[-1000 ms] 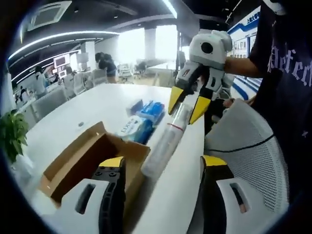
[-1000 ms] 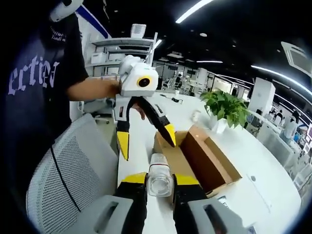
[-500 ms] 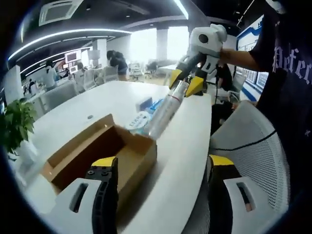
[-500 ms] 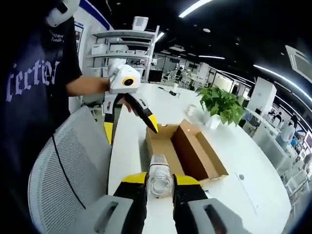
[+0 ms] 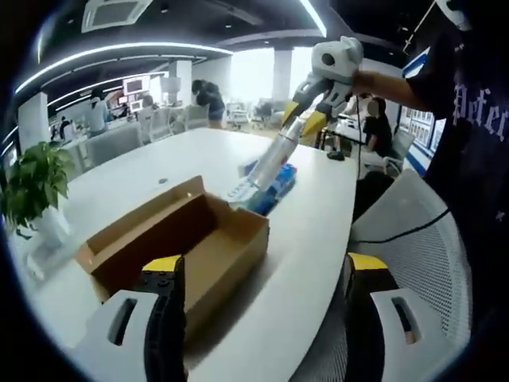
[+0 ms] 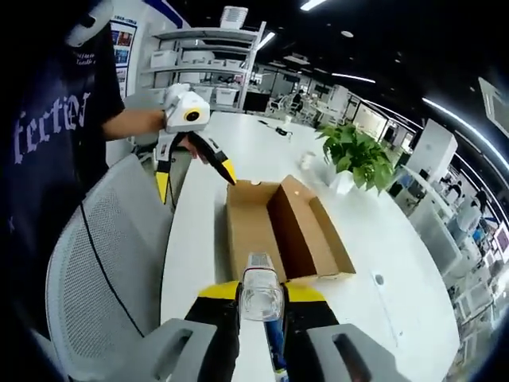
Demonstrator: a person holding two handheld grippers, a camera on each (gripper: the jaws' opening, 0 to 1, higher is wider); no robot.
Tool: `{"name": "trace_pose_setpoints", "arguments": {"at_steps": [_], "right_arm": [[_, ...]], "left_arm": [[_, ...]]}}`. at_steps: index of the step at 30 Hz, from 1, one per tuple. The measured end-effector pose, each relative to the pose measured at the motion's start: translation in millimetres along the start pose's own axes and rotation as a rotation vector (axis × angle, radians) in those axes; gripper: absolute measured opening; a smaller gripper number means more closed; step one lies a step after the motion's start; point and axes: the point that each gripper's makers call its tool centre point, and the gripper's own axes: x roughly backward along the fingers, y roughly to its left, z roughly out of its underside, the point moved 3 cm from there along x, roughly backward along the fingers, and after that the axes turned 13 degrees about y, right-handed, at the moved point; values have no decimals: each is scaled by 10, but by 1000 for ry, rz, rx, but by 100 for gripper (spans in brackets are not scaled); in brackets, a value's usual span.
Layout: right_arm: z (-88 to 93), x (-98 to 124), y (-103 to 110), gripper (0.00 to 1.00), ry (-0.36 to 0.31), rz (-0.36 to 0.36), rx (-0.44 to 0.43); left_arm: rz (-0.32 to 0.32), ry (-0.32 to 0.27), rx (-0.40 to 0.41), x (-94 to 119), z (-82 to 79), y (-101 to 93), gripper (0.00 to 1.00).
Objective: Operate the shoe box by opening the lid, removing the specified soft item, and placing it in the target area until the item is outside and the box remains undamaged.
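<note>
Blue packs [image 5: 270,181] partly hidden behind clear tube [image 5: 266,163], labels too small to read

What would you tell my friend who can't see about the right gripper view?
The right gripper is shut on a clear, see-through tube-shaped item, held above a white table. Ahead, an open cardboard shoe box sits on the table, with the left gripper open past its far end. A potted plant stands beyond, and a mesh chair is alongside.
</note>
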Motion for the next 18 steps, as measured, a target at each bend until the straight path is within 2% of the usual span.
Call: {"name": "trace_pose_setpoints", "arguments": {"at_steps": [7,18], "right_arm": [[60,5,-181,15,75,5,53],[131,-27,-541,15,160,56,58]], "left_arm": [[-40,-16,43,81,67,30,88],[-89,-11,90,215,227,85,93]]}}
